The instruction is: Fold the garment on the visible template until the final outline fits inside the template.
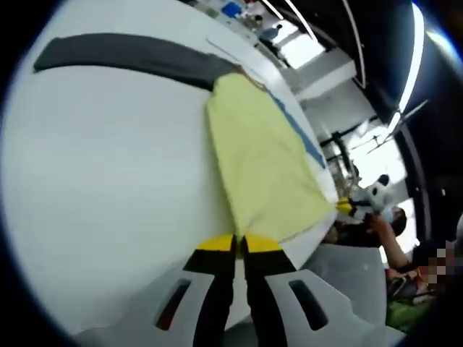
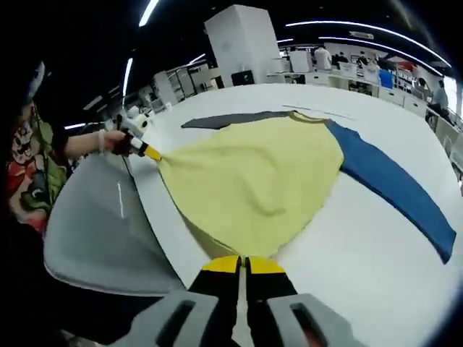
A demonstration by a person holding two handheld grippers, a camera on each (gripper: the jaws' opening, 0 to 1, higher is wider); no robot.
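garment (image 2: 253, 181): yellow body mid-frame on white table (image 2: 362, 253), sleeves grey and blue | soft, light, limp; take hem corners | left claw (image 1: 239, 242), right claw (image 2: 242, 262): each apparently pinching hem

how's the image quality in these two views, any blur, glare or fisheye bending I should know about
Left gripper view: soft and blurred throughout, the yellow garment lacks texture, and windows at the right blow out to white. Right gripper view: sharper, with creases in the garment readable, ceiling light strips glaring, and the white table edge bowed by fisheye distortion.
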